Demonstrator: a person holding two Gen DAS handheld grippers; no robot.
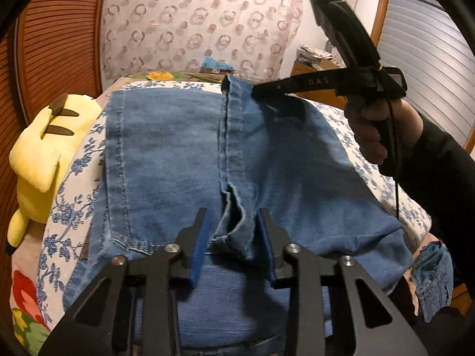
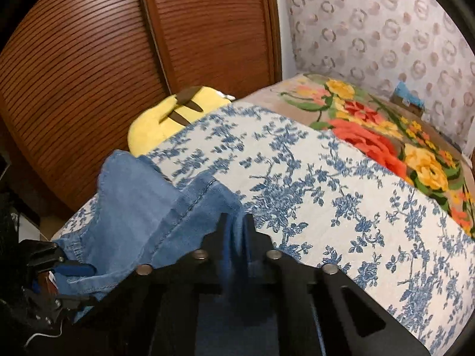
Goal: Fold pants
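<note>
Blue jeans (image 1: 178, 148) lie spread over the bed, with a raised seam fold (image 1: 234, 219) running down the middle. In the left wrist view my left gripper (image 1: 233, 222) straddles the near end of that fold. Its blue pads (image 1: 202, 237) stand a little apart from the cloth, so it is open. My right gripper (image 1: 256, 92), held by a hand (image 1: 374, 130), is shut on the far end of the same fold. In the right wrist view, denim (image 2: 142, 213) is pinched between the right gripper (image 2: 234, 222) fingers. The left gripper (image 2: 89, 283) shows at the lower left there.
A blue-and-white flowered cover (image 2: 326, 192) lies under the jeans, with a bright floral blanket (image 2: 386, 136) beyond it. A yellow plush toy (image 1: 44, 154) sits at the bed's left edge, against slatted wooden doors (image 2: 89, 74). A loose bit of denim (image 1: 433, 273) hangs off the right side.
</note>
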